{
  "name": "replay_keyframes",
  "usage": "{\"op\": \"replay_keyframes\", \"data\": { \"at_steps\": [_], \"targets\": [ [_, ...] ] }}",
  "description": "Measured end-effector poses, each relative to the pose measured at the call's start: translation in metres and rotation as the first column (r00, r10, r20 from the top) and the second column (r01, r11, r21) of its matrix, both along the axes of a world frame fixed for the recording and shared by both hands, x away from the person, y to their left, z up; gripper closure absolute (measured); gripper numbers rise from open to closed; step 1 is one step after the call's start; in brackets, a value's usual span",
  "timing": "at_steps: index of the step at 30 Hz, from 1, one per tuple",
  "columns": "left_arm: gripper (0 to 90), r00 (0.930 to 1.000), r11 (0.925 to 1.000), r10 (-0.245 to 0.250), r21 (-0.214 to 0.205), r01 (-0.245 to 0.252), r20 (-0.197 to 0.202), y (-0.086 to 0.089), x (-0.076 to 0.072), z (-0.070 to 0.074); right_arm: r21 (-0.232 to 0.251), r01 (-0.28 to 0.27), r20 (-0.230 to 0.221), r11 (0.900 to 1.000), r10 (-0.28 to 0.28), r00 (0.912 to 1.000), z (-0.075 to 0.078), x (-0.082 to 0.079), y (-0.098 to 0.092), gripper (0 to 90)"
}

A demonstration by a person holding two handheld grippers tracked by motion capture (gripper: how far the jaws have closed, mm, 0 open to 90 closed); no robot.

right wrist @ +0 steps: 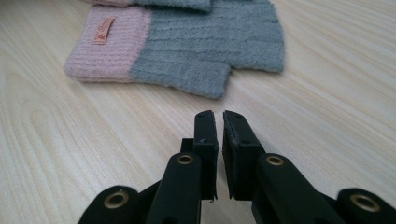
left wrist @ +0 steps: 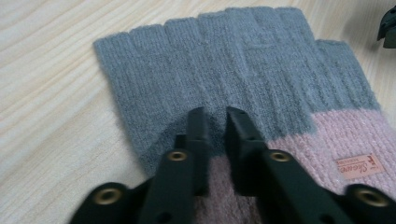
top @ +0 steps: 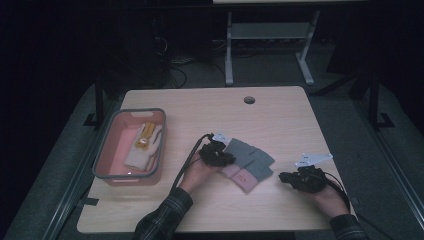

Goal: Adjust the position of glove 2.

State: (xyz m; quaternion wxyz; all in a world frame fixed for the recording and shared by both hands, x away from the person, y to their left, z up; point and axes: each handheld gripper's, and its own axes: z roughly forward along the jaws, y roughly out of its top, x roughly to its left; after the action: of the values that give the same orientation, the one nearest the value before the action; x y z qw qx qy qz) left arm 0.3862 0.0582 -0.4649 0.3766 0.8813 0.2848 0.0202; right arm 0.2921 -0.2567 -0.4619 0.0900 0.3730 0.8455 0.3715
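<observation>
Two grey gloves with pink cuffs (top: 248,159) lie overlapped at the middle of the table. My left gripper (top: 220,155) is down on the left one. In the left gripper view the jaws (left wrist: 215,116) stand almost together on the grey knit (left wrist: 243,70), just above the pink cuff, with a fold of fabric pinched between the tips. My right gripper (top: 287,177) rests near the front right edge, shut with nothing in it. In the right gripper view its tips (right wrist: 219,119) hover over bare wood a short way from the other glove (right wrist: 210,42).
A pink bin with a grey rim (top: 131,111) stands at the table's left and holds a pale and yellow knitted item (top: 144,145). A cable hole (top: 249,100) sits near the far edge. A white desk frame (top: 270,30) stands behind the table.
</observation>
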Motion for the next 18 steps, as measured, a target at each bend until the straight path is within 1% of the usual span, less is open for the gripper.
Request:
{"op": "replay_keyframes", "data": {
  "at_steps": [1, 2, 4, 5, 6, 7, 8, 9, 10, 13, 14, 16, 18],
  "targets": [
    [85.3, 0.9999, 0.9999, -0.012, 0.009, 0.012, -0.001, 0.000, 0.000, 0.001, 0.000, 0.000, -0.002, 1.0000, 0.000, 1.0000, 0.000, 0.000, 0.000, 83.6],
    [86.8, 0.9999, 0.9998, -0.016, 0.014, 0.016, 0.003, 0.000, 0.000, 0.001, 0.000, 0.000, -0.003, 1.0000, 0.000, 1.0000, 0.000, 0.000, 0.000, 83.6],
    [88.1, 0.9999, 1.0000, -0.006, 0.004, 0.006, -0.010, 0.000, -0.001, 0.002, -0.002, 0.000, -0.004, 1.0000, 0.000, 1.0000, 0.000, 0.000, 0.001, 83.6],
    [88.5, 0.9998, 0.9999, -0.012, 0.003, 0.012, -0.016, 0.001, -0.001, 0.003, -0.001, -0.001, -0.002, 1.0000, 0.001, 1.0000, 0.000, 0.000, 0.001, 83.6],
    [88.7, 0.9997, 0.9999, -0.012, -0.008, 0.012, -0.023, 0.003, -0.001, 0.005, -0.001, -0.002, 0.002, 1.0000, 0.002, 1.0000, 0.000, 0.000, 0.001, 83.6],
    [88.8, 0.9995, 0.9995, -0.003, -0.031, 0.002, -0.031, 0.004, -0.002, 0.007, -0.002, -0.001, 0.003, 1.0000, 0.001, 1.0000, 0.000, 0.000, 0.000, 83.6],
    [88.9, 0.9996, 0.9993, -0.012, -0.036, 0.011, -0.027, 0.005, -0.002, 0.010, -0.001, -0.004, 0.007, 1.0000, 0.004, 1.0000, 0.000, 0.000, 0.000, 83.6],
    [88.9, 0.9997, 0.9988, -0.006, -0.048, 0.005, -0.022, 0.006, -0.003, 0.013, -0.001, -0.004, 0.006, 1.0000, 0.004, 1.0000, 0.000, 0.000, -0.001, 83.6],
    [88.9, 0.9998, 0.9983, -0.011, -0.058, 0.010, -0.019, 0.006, -0.004, 0.017, 0.000, -0.004, 0.007, 1.0000, 0.004, 1.0000, 0.000, 0.000, -0.001, 83.6],
    [89.0, 0.9999, 0.9951, -0.011, -0.099, 0.010, -0.007, 0.007, -0.008, 0.028, 0.000, 0.000, -0.001, 1.0000, 0.000, 1.0000, 0.000, 0.000, 0.000, 83.6],
    [89.0, 0.9999, 0.9946, -0.013, -0.103, 0.013, -0.003, 0.006, -0.009, 0.032, -0.001, 0.000, 0.000, 1.0000, 0.000, 1.0000, 0.000, 0.000, 0.001, 83.6],
    [89.0, 0.9999, 0.9904, -0.017, -0.137, 0.017, -0.002, 0.004, -0.011, 0.039, 0.000, -0.001, 0.000, 1.0000, 0.001, 1.0000, 0.000, 0.000, 0.001, 83.7],
    [88.9, 0.9996, 0.9886, -0.026, -0.148, 0.027, 0.003, 0.000, -0.015, 0.044, -0.001, 0.001, -0.001, 1.0000, -0.001, 1.0000, 0.000, 0.000, 0.001, 83.6]
  ]
}}
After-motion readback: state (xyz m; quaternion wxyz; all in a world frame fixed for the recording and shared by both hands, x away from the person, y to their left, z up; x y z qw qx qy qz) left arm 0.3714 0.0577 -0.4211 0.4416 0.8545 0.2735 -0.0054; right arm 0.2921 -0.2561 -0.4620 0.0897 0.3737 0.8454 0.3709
